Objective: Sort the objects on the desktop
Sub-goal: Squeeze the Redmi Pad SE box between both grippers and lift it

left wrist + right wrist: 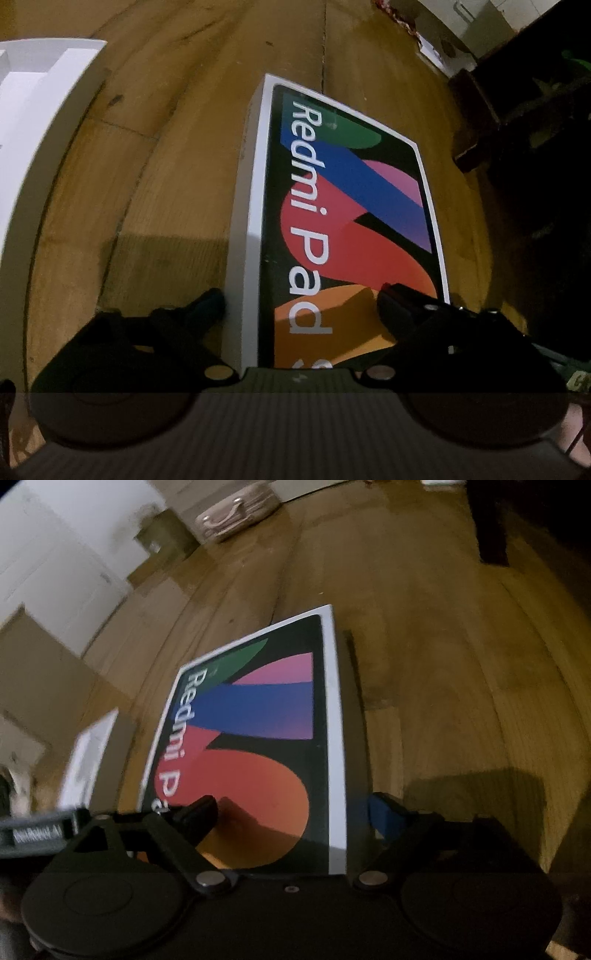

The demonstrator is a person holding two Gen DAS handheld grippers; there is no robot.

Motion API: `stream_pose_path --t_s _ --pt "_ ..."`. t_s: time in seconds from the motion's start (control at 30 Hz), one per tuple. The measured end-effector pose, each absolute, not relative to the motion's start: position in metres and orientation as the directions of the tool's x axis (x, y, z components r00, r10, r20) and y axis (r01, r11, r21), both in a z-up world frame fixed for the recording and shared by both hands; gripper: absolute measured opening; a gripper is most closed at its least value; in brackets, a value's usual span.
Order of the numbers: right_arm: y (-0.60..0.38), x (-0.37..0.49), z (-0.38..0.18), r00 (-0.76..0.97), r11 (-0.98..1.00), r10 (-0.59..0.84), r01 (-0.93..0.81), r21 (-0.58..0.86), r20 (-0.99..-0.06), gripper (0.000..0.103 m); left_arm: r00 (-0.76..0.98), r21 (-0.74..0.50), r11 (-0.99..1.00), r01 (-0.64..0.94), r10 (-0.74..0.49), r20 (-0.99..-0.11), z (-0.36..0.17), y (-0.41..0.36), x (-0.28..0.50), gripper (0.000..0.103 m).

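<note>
A Redmi Pad box (pixel 343 206), white-edged with a dark lid of green, blue, pink, red and orange shapes, hangs tilted above a wooden floor. My left gripper (pixel 304 302) clamps its near end. One finger (pixel 207 306) sits under the white side and the other finger (pixel 402 301) presses on the lid. In the right wrist view the same box (pixel 258 738) is pinched by my right gripper (pixel 291 808). A black finger (pixel 197 810) lies on the lid and the blue-padded finger (pixel 384 812) is below the right edge.
White furniture (pixel 33 122) stands at the left and dark furniture (pixel 535 147) at the right. A pink case (pixel 236 511) lies far back by a white wall, next to cardboard boxes (pixel 33 664). A dark furniture leg (pixel 491 524) stands at the upper right. Wooden floor (pixel 443 664) stretches beneath.
</note>
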State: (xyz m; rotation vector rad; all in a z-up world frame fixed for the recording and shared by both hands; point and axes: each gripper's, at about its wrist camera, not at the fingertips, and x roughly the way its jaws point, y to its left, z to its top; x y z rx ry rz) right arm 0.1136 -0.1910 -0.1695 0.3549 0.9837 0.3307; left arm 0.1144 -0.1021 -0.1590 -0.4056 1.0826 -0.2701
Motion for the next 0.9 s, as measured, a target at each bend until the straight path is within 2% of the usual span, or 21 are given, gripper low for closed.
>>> stream_pose_path --t_s 0.03,0.27,0.53,0.7,0.9 --pt "-0.191 0.112 -0.170 0.524 0.894 0.422 -0.102 0.437 -0.740 0.092 0.452 -0.449 0.893 0.013 -0.406 -0.794 -0.159 -0.101 0.114 0.078" --pt "-0.191 0.096 -0.174 0.601 0.890 0.414 -0.109 0.443 -0.684 0.086 0.488 -0.436 0.900 0.025 -0.392 -0.780 -0.158 -0.101 0.105 0.078" --pt "-0.184 0.097 -0.163 0.595 0.901 0.399 -0.114 0.419 -0.697 0.077 0.534 -0.367 0.929 0.049 -0.335 -0.776 -0.146 -0.106 0.103 0.078" --pt "-0.181 0.093 -0.157 0.603 0.903 0.400 -0.133 0.408 -0.690 0.075 0.551 -0.352 0.934 0.060 -0.325 -0.768 -0.140 -0.102 0.103 0.078" --pt "-0.165 0.092 -0.145 0.592 0.935 0.344 -0.149 0.321 -0.728 0.071 0.520 -0.357 0.933 0.044 -0.327 -0.789 -0.144 -0.096 0.101 0.078"
